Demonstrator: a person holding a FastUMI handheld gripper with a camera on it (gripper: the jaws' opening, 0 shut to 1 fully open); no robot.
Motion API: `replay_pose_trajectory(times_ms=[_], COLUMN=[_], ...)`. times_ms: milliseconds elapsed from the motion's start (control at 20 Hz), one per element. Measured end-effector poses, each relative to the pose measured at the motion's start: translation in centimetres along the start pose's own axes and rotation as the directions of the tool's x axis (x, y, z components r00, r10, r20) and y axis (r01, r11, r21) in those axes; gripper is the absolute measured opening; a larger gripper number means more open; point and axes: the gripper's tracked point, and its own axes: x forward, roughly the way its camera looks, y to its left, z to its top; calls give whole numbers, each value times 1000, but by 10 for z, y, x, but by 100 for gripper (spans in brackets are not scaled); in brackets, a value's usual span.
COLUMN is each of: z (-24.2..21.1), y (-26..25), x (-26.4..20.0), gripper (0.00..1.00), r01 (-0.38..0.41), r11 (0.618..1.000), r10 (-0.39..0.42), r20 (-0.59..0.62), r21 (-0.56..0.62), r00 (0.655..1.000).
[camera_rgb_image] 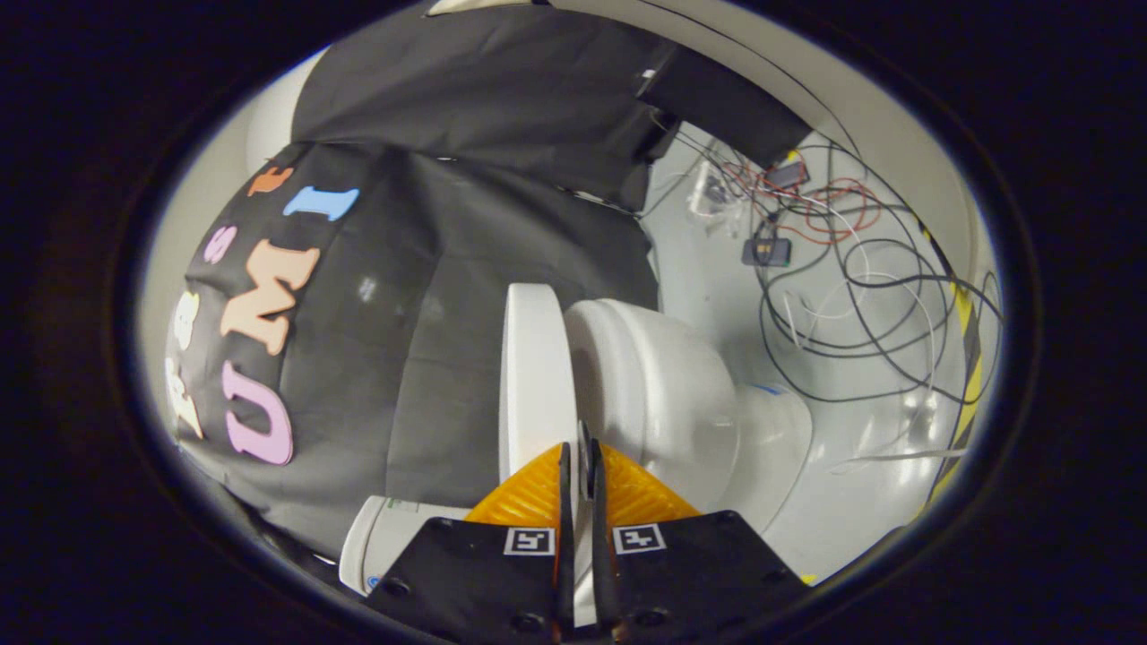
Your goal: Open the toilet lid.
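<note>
The view is rolled on its side, so the white toilet lies sideways just beyond my fingers. Its lid shows as a thick white slab, with the rounded bowl right beside it and the pedestal further along. My gripper has its two orange fingers almost together. A thin white edge at the seam between lid and bowl is pinched between them; it looks like the lid's rim. The lid stands only slightly apart from the bowl.
The black cloth wall hangs behind the toilet. A tangle of cables and small electronic boxes lies on the pale floor past the bowl. Yellow-black tape edges the floor. A white cylinder sits close beside my fingers.
</note>
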Motion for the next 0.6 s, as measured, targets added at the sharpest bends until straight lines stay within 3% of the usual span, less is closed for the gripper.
replay_pose_trajectory(times_ms=[300,450,600], z=[-1,-19,-34], y=[81,129,159], x=[-24,-39,-49], gripper=[10,9,10], r01=[-137,-220,-251], r11=[966,917,854], r10=[141,222,246], r20=[5,-34,-71], r21=[-220,-333,-455], r00=[990,975,967])
